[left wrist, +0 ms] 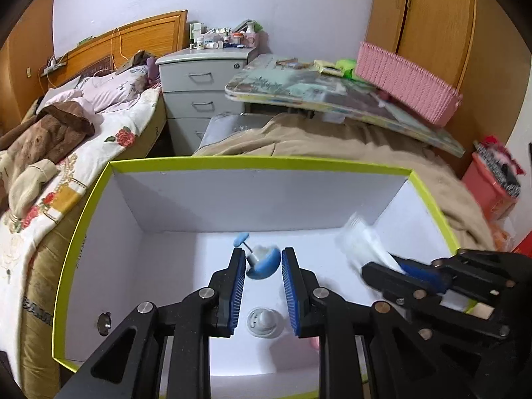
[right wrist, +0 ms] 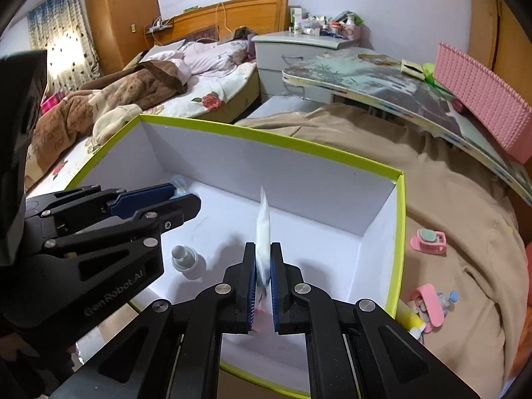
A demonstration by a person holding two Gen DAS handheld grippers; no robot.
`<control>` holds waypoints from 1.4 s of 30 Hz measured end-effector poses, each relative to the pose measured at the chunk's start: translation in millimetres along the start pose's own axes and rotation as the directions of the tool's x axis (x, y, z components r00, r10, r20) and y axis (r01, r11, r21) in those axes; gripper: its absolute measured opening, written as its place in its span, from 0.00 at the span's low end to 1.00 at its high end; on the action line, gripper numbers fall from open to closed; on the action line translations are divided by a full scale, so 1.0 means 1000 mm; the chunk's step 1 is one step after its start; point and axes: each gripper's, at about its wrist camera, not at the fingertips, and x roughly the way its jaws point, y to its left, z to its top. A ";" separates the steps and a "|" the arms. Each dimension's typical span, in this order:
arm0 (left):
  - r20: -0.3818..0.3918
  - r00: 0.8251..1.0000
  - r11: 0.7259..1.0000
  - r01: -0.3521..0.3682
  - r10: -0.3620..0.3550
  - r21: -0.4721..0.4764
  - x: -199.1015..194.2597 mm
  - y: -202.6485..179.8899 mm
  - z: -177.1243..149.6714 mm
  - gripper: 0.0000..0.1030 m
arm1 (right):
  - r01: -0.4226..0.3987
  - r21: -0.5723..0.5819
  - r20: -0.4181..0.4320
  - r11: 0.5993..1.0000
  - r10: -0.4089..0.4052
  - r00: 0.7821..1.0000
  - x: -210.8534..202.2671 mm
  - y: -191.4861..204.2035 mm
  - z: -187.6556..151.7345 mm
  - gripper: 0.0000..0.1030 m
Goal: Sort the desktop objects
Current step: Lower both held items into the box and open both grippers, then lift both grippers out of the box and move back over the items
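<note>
While the left gripper (left wrist: 263,266) gapes, seemingly dropping the blue toy (left wrist: 262,263), the right gripper (right wrist: 263,259) pinches a white packet (right wrist: 263,229) that could slip outside the box (right wrist: 400,232).

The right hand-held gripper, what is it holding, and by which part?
The right hand-held gripper is shut on a thin white packet, clamped by its lower end; the rest sticks up over the box.

The box (right wrist: 400,232) is showing white walls under a lime-green rim. The gripper pads (left wrist: 238,291) are showing ridged blue against black arms. A blue-and-white toy (left wrist: 262,264) and grey bottle (right wrist: 184,258) are lying inside; the blanket (right wrist: 449,206) is showing tan.
</note>
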 end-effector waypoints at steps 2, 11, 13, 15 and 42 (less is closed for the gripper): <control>-0.007 1.000 1.000 -0.001 0.001 -0.006 0.002 0.001 0.000 0.23 | 0.004 0.002 -0.004 1.000 -0.004 1.000 0.000 0.000 0.000 0.09; -0.035 0.999 0.999 -0.037 0.037 -0.023 0.004 0.006 -0.007 0.25 | 0.015 0.008 -0.002 1.000 -0.015 1.000 -0.003 0.000 -0.001 0.11; -0.028 0.999 0.999 -0.033 0.032 -0.024 0.001 0.006 -0.007 0.25 | 0.013 0.009 0.006 1.000 -0.013 1.000 -0.006 0.000 -0.003 0.11; -0.020 0.999 0.999 -0.030 0.029 -0.027 -0.003 0.005 -0.008 0.25 | 0.015 0.010 0.014 1.000 -0.016 1.000 -0.008 0.000 -0.003 0.11; 0.084 0.994 0.997 0.071 -0.072 0.009 -0.057 -0.037 -0.009 0.25 | 0.061 0.087 0.155 0.994 -0.074 0.985 -0.085 -0.027 -0.032 0.12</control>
